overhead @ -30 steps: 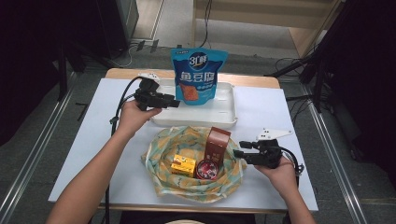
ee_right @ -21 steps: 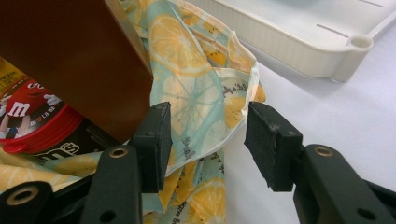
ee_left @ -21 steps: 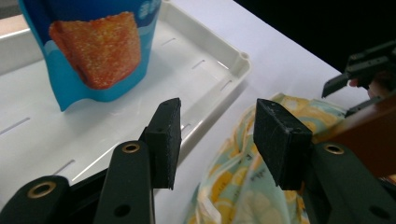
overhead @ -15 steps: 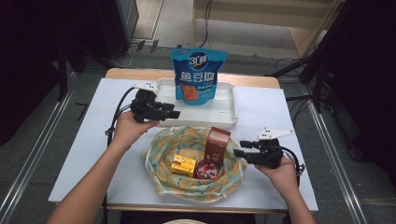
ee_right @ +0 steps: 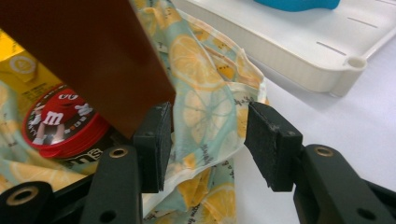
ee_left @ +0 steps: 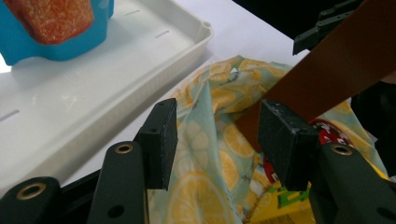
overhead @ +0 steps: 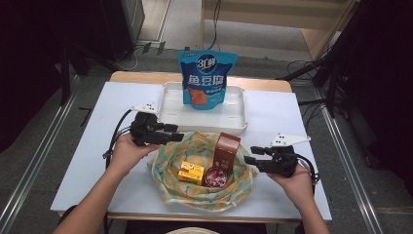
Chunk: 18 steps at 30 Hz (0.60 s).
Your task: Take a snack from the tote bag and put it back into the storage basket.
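Note:
A lemon-print cloth bag (overhead: 168, 168) lies open on the table. It holds an upright brown box (overhead: 226, 148), a yellow box (overhead: 191, 173) and a red round tin (overhead: 214, 176). My left gripper (overhead: 174, 133) hovers at the cloth's far left rim, open, its jaws just having widened. In the left gripper view nothing is pinched in the left gripper (ee_left: 217, 126), and the cloth (ee_left: 205, 154) and brown box (ee_left: 327, 79) lie beyond it. My right gripper (overhead: 252, 155) is open at the cloth's right rim. The right gripper (ee_right: 208, 130) straddles the cloth edge (ee_right: 205, 112) beside the brown box (ee_right: 93, 56).
Behind the cloth, a white tray (overhead: 175, 105) holds a blue snack bag (overhead: 205, 80) standing upright. The white tabletop (overhead: 97, 165) has bare room at left and right. Cables trail from both grippers. The table's near edge runs just below the cloth.
My left hand has come back from the tray's left end toward me, down to the cloth's left rim. The right hand and the items in the cloth have not moved.

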{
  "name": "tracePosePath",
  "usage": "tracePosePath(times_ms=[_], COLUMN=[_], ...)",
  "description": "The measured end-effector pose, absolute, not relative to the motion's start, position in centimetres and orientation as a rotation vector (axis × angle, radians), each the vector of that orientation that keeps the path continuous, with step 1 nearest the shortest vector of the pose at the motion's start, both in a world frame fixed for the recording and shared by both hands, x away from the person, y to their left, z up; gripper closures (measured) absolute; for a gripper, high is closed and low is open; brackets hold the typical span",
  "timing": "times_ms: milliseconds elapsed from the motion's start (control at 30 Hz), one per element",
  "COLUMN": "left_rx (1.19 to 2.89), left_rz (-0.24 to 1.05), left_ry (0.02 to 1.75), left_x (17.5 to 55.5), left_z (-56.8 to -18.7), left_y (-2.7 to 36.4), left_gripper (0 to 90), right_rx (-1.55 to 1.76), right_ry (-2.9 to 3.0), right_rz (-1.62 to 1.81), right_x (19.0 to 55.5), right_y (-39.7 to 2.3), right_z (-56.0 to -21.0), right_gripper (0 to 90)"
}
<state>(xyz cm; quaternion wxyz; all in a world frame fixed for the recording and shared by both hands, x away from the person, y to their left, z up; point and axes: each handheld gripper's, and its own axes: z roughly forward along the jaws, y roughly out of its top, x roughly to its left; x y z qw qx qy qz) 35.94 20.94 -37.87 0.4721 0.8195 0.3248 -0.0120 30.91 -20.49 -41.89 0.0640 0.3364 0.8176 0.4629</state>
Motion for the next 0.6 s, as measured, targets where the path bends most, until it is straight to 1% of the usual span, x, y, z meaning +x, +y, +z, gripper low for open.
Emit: tracePosePath(times_ms=[67,167,267,333,500,600], left_rx=[2.011,2.011,2.028,2.014,2.022,2.028], left_rz=[-0.018,-0.034,-0.021,-0.037,-0.038,-0.062], left_ry=[0.786,0.770,0.756,0.752,0.736,0.733], left_x=[35.5,34.9,34.5,34.3,34.2,34.3], left_z=[-38.0,-38.1,-38.1,-38.2,-38.2,-38.3], left_y=[21.2,21.4,21.7,22.1,22.9,23.3], left_gripper=[47.6,46.0,46.0,46.1,44.6,43.7], right_rx=[1.001,0.981,0.956,0.954,0.917,0.901], right_ry=[2.474,2.478,2.495,2.511,2.525,2.532], right_rz=[1.393,1.400,1.406,1.404,1.396,1.384], right_x=[30.7,30.5,30.2,30.1,29.8,29.7], right_y=[-20.4,-20.2,-20.0,-19.7,-18.9,-18.4], right_z=[-41.7,-41.4,-40.9,-40.6,-39.9,-39.7], right_gripper=[51.6,51.1,51.1,50.6,45.5,44.0])
